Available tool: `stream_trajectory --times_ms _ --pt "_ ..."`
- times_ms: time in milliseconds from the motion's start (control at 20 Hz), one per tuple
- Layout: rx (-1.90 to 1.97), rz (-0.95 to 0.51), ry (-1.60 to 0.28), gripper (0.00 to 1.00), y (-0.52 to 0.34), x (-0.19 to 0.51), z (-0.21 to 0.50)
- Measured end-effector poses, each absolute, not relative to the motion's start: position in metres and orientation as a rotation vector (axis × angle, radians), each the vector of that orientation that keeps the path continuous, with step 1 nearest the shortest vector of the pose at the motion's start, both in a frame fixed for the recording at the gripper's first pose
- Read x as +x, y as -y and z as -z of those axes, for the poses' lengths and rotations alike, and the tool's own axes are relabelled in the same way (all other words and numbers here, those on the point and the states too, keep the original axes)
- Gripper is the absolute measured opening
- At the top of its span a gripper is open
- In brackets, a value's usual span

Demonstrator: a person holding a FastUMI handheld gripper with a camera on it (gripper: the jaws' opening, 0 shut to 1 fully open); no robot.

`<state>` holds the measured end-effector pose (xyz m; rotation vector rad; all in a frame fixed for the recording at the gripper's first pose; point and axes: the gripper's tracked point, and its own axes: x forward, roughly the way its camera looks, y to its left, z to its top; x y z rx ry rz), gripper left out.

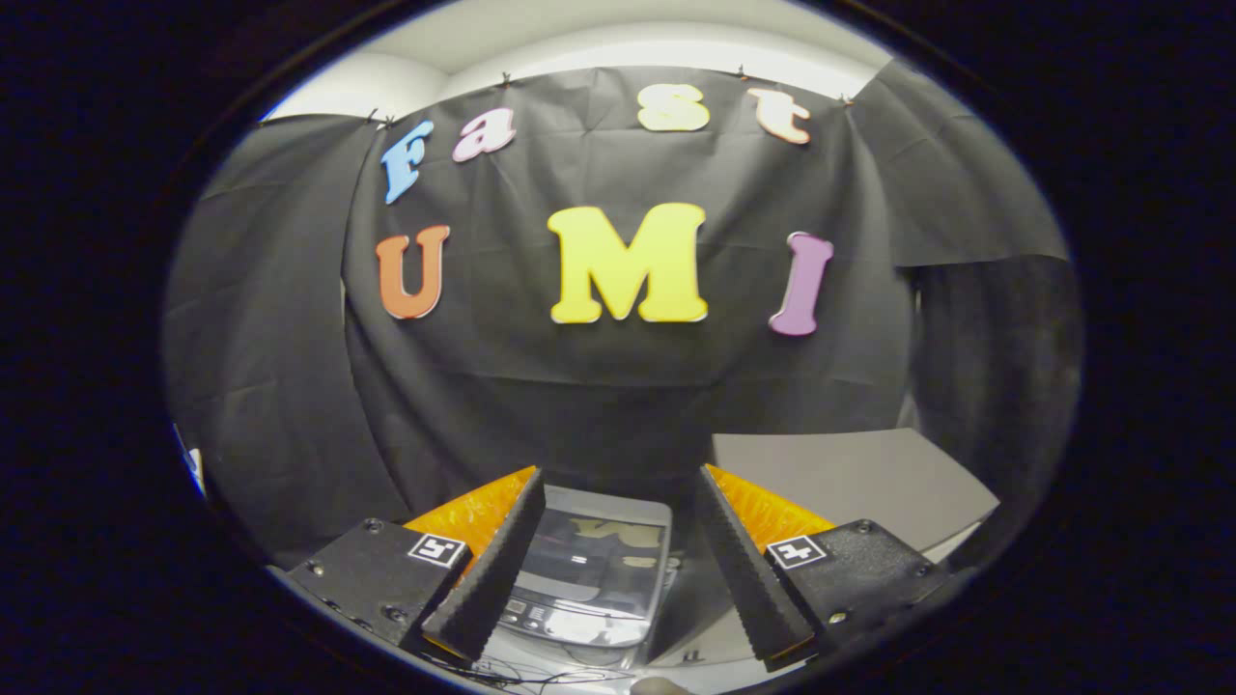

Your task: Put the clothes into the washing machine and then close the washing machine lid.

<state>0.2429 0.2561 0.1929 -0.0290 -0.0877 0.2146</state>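
1. Left finger (488,569): black ribbed pad, orange backing, nothing touching it.
2. Between the fingers, below and just ahead: the washer (591,579). Its glossy lid (597,550) looks closed and throws back reflections; a control strip runs along the near edge.
3. Your gripper (618,565) is wide open and holds nothing.
4. Right finger (744,569): also bare. Beyond it sits a grey table (850,483), against the black cloth wall.
5. Clothes: I can't spot any from here.
6. Risks, as I judge them: with the lid down, nothing goes in until you lift it. The glossy surface could let a pad slip. Thin cables near the washer's front could snag a finger if you drop low.
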Motion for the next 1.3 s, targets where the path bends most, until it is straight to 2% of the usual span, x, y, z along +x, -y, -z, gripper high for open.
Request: stream_trajectory --times_ms 350,700,1050,1300 --pt "0.068 -0.052 0.171 0.99 -0.098 0.159 -0.167" --pt "0.139 0.068 0.119 0.99 0.03 0.088 -0.091" --pt "0.099 0.101 0.042 0.99 0.086 0.039 -0.019" --pt "0.071 0.055 0.014 0.99 0.084 0.014 0.011"
